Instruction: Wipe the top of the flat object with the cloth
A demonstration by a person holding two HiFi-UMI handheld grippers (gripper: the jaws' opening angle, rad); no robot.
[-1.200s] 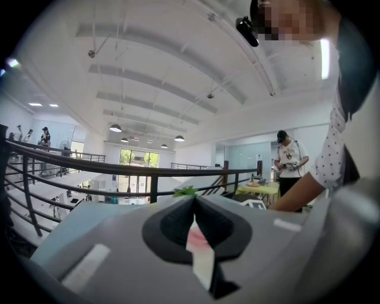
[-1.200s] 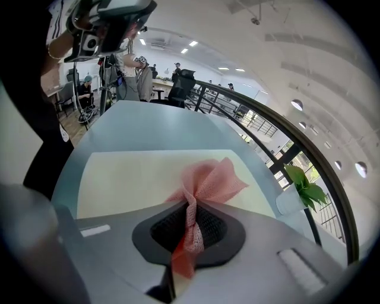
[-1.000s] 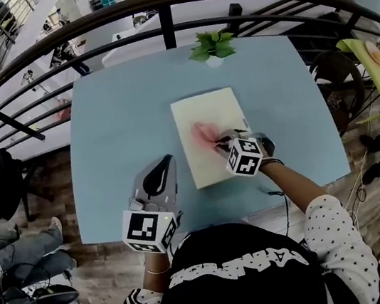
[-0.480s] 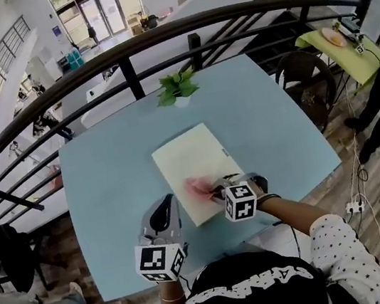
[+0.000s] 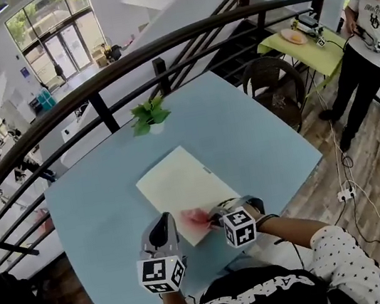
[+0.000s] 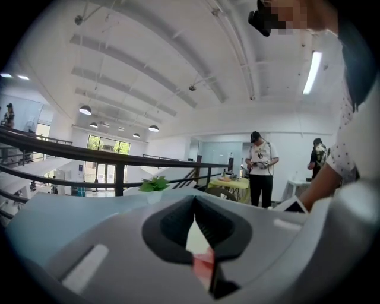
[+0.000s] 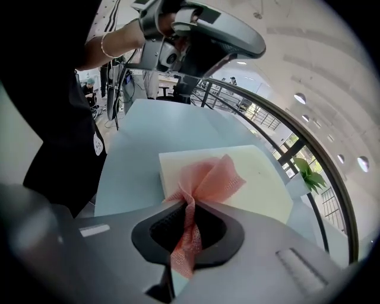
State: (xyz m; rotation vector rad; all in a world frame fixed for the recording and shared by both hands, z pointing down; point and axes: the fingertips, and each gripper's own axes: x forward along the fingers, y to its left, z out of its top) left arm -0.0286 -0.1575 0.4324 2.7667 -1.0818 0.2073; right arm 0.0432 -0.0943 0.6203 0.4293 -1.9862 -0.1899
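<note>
A pale cream flat board [image 5: 182, 189] [image 7: 255, 181] lies on the light blue table [image 5: 112, 204]. A pink mesh cloth [image 5: 195, 217] [image 7: 208, 178] rests on the board's near corner, and my right gripper [image 5: 215, 217] [image 7: 189, 228] is shut on it, the cloth bunched between the jaws. My left gripper [image 5: 163, 226] [image 6: 196, 237] hovers just left of the board's near corner, jaws shut with nothing in them. In the left gripper view a sliver of the board and the pink cloth [image 6: 205, 261] shows past the jaws.
A small potted green plant [image 5: 149, 115] stands at the table's far edge, beyond the board. A dark curved railing [image 5: 159, 52] runs behind the table. A chair [image 5: 268, 77] sits at the table's right. A person [image 5: 361, 32] stands far right by a green table [image 5: 297, 39].
The head camera has tilted up, showing more of the room. My right gripper has dragged the cloth toward the board's near corner. My left gripper stays beside the board.
</note>
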